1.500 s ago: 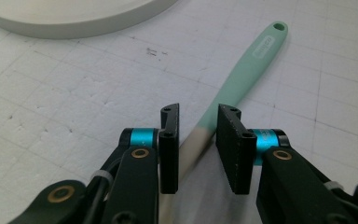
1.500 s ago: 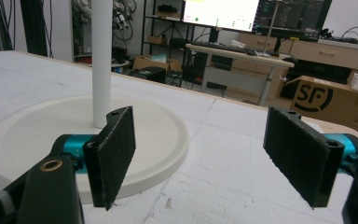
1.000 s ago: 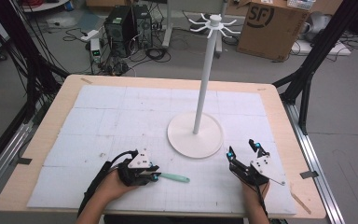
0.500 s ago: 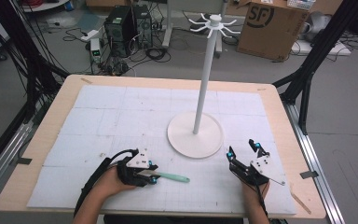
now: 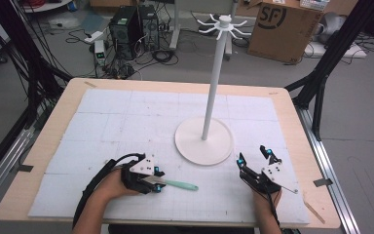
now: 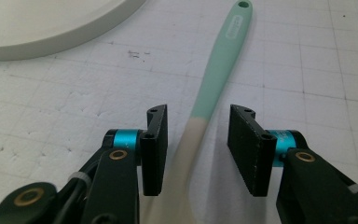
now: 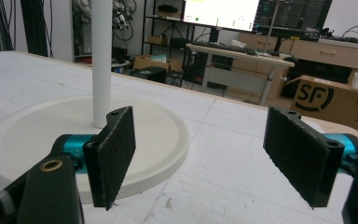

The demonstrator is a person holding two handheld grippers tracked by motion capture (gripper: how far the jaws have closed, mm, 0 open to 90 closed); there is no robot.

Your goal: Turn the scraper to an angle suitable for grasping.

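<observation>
I am seeing my left gripper just opening its fingers off the mint-handled spatula, which is lying flat on the bench between them near the white stand, released I think, while my right gripper is waiting wide and empty.

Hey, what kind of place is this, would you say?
Most likely a robotics lab or workshop: computer towers and loose cables on the floor, monitors on a desk behind, and a cardboard box.
</observation>
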